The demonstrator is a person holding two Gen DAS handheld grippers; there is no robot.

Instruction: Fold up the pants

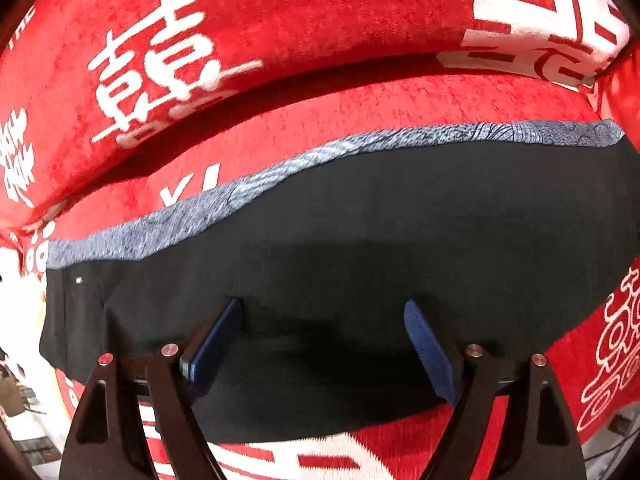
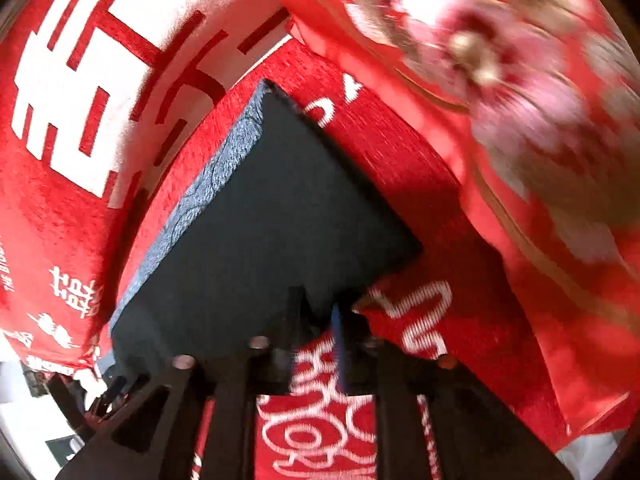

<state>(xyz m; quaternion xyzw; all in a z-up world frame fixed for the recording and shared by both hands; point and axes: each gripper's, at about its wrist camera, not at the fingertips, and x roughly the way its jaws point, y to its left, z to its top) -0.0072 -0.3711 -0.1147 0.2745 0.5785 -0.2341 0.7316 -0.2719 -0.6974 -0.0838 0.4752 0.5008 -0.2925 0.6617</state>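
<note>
The black pants [image 1: 380,248] lie flat and folded lengthwise on a red sofa seat, with a blue-grey patterned strip [image 1: 280,168] along their far edge. My left gripper [image 1: 324,312] is open just above the pants' near edge, with nothing between its blue pads [image 1: 428,348]. In the right wrist view the pants [image 2: 280,216] show as a dark slab with the strip [image 2: 208,196] on its left. My right gripper [image 2: 320,312] is nearly closed at the pants' near corner; I cannot tell whether cloth is pinched.
The red sofa cover with white characters [image 1: 160,68] fills the back and the seat [image 1: 400,104]. A red floral cushion [image 2: 520,100] lies at the right. The seat's front edge [image 1: 360,456] is just below the left gripper.
</note>
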